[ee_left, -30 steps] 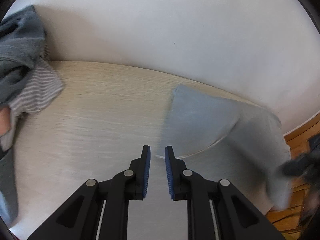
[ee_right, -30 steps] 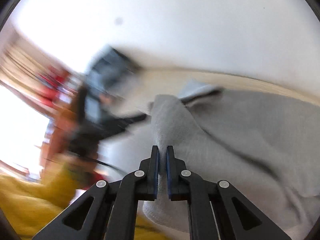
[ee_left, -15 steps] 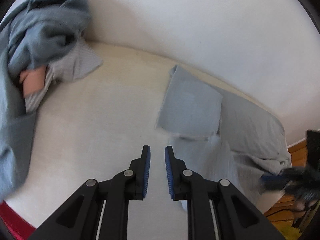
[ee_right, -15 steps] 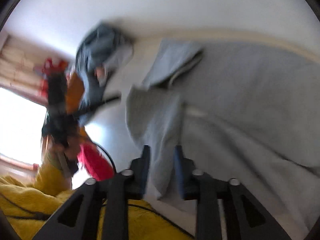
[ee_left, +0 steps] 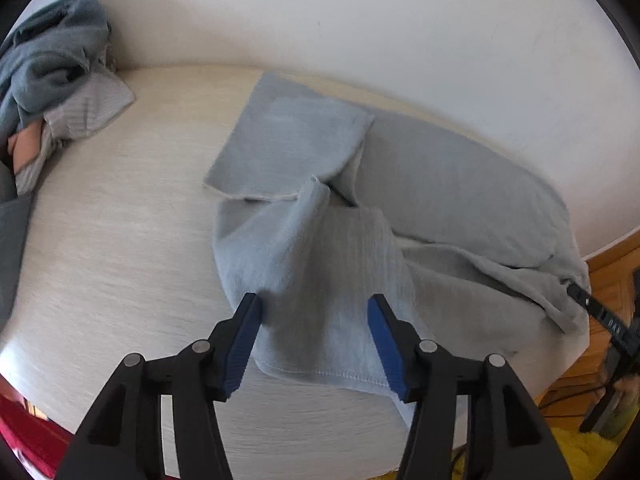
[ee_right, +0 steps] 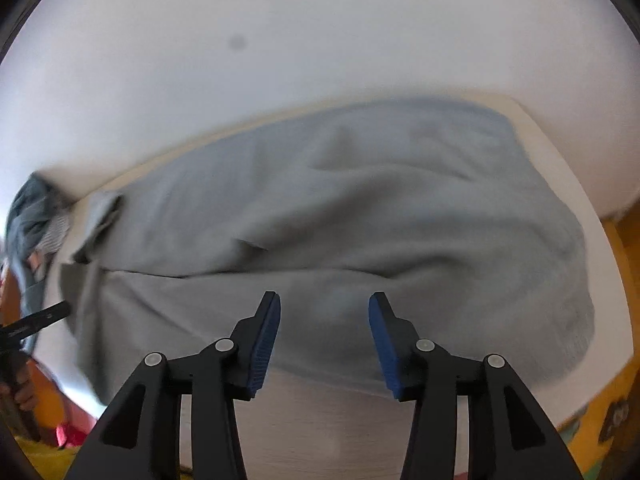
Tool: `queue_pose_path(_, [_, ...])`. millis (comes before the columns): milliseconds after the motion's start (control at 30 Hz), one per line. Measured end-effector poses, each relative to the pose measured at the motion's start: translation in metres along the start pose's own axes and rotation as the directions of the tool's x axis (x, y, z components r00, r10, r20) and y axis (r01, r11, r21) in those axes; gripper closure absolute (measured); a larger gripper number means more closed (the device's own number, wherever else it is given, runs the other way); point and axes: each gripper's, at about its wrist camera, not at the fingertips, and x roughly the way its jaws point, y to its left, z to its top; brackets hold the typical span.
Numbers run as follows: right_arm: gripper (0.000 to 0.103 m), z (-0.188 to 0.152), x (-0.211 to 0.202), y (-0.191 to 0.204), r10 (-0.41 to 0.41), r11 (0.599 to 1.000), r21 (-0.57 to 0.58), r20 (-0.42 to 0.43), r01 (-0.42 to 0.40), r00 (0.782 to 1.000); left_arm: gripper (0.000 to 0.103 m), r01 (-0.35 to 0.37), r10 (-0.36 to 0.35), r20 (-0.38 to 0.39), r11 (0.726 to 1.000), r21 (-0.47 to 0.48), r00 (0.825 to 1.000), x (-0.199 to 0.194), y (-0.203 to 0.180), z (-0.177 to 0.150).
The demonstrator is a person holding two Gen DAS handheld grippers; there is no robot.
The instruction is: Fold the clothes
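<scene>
Opening: both sets of jaws are spreading apart right now, nothing clamped in either.
Left gripper (ee_left: 314,330): pointing steeply down over the near edge of the grey garment (ee_left: 440,184); a raised fold of cloth sits between the blue pads (ee_left: 242,340), left pad about at the fabric's edge — no squeeze visible.
Right gripper (ee_right: 324,336): released, pads hovering over the garment's near hem; cloth lies below the gap, not pinched.
Grey garment: spread across the pale table (ee_left: 112,240), long side running left to right along the white wall (ee_left: 360,12); its left end is folded over into a flat square flap, with a loose hump just near of it.
Clothes pile (ee_left: 48,68): far left corner of the table — dark blue-grey and striped pieces bunched together, well apart from the garment.
Right wrist view: motion-blurred, fine detail unreadable.
Floor (ee_left: 612,264): wood, at right past the table.
</scene>
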Motion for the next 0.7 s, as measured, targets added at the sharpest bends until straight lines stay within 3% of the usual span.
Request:
queue_pose_path(233, [0.056,-0.005,0.016,-0.021,-0.056,0.998,-0.029,-0.022,0.056,0.998,0.051,-0.125,0.125,-0.012,0.991,-0.043,0.992,0.021,-0.021,0.0])
queue_pose_path(500, [0.056,-0.005,0.026,-0.005,-0.105,0.985,-0.14,0.0,0.104,0.994,0.049,-0.246,0.246,-0.004,0.969,-0.01,0.969,0.032,-0.052,-0.003])
queue_pose_path(633, [0.056,-0.017,0.001,-0.017,-0.157,0.984,-0.079,0.003,0.157,0.988,0.051,-0.299,0.299,-0.008,0.954,-0.011,0.954,0.005,-0.043,-0.017])
queue_pose_path(700, [0.056,-0.014,-0.005,-0.029,-0.188,0.98,-0.057,0.003,0.188,0.982,0.053,-0.346,0.346,-0.016,0.938,-0.018,0.938,0.005,-0.036,-0.019])
